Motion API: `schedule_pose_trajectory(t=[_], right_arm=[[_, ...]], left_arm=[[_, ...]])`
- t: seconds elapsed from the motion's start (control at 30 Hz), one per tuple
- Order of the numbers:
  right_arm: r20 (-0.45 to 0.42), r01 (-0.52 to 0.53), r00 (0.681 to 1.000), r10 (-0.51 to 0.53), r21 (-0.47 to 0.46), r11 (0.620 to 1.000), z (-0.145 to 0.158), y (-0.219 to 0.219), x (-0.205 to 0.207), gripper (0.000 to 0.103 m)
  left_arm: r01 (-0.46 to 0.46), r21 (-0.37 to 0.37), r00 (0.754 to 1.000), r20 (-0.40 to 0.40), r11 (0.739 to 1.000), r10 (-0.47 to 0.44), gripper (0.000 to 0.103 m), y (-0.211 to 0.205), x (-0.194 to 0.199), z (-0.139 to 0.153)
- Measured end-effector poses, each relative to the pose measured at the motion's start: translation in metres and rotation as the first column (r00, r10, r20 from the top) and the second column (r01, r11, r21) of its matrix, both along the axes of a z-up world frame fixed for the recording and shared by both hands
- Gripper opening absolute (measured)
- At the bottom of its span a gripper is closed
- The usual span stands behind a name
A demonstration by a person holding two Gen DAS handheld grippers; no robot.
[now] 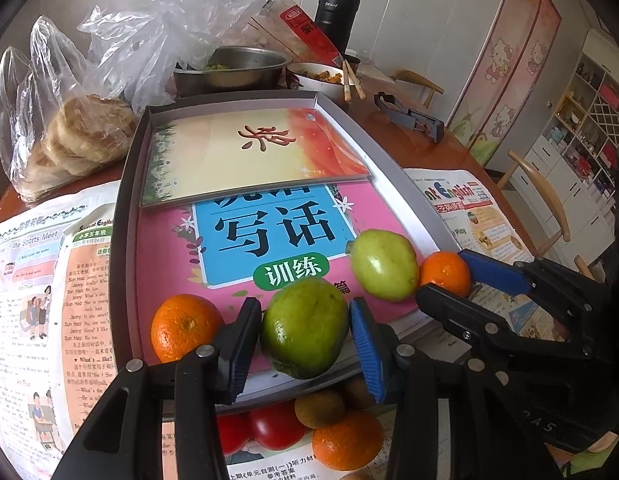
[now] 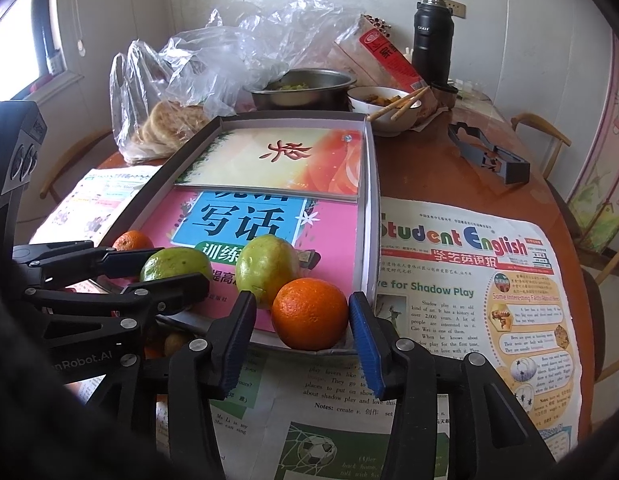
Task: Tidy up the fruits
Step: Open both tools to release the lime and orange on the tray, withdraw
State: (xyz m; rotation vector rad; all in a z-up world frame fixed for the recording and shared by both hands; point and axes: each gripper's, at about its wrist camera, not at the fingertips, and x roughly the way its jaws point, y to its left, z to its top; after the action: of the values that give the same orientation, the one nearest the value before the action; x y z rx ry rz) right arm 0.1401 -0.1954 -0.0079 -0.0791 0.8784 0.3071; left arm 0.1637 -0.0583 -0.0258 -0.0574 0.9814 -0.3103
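A shallow grey box (image 1: 125,200) holds books. My left gripper (image 1: 305,336) is open around a green fruit (image 1: 305,328) at the box's near edge; small gaps show at both pads. An orange (image 1: 181,326) lies left of it, a paler green fruit (image 1: 383,264) behind right. My right gripper (image 2: 303,320) is open around another orange (image 2: 309,314) at the box's near right corner, pads not touching. In the right wrist view the pale green fruit (image 2: 265,268) sits just behind that orange. Tomatoes (image 1: 275,426), a kiwi (image 1: 319,408) and an orange (image 1: 347,440) lie on newspaper below the box.
Newspapers (image 2: 469,300) cover the round wooden table. Behind the box stand a steel bowl (image 2: 305,88), a bowl with chopsticks (image 2: 389,108), a bag of flatbreads (image 2: 165,128), loose plastic bags, a black flask (image 2: 431,40) and a grey holder (image 2: 489,156). Chairs ring the table.
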Motion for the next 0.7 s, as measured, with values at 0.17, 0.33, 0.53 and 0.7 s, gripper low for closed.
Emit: schedule_pose_trajectory(t=[0.17, 0.33, 0.53, 0.7], right_arm=[[0.004, 0.004, 1.000, -0.004, -0.009, 1.000, 0.002, 0.002, -0.003, 0.050], [0.015, 0.011, 1.000, -0.010, -0.019, 1.000, 0.005, 0.002, -0.005, 0.051], [0.028, 0.019, 0.999, -0.019, -0.019, 1.000, 0.010, 0.002, -0.008, 0.059], [0.041, 0.017, 0.999, -0.016, -0.015, 1.000, 0.016, 0.004, -0.014, 0.059]], left_arm=[[-0.003, -0.003, 1.000, 0.003, 1.000, 0.003, 0.046, 0.001, -0.001, 0.002], [-0.004, -0.003, 1.000, 0.005, 1.000, 0.004, 0.046, 0.002, -0.001, 0.003], [-0.017, -0.006, 1.000, 0.012, 1.000, 0.017, 0.049, 0.005, -0.006, 0.008], [-0.031, -0.015, 0.999, 0.028, 0.999, 0.031, 0.060, 0.010, -0.013, 0.017]])
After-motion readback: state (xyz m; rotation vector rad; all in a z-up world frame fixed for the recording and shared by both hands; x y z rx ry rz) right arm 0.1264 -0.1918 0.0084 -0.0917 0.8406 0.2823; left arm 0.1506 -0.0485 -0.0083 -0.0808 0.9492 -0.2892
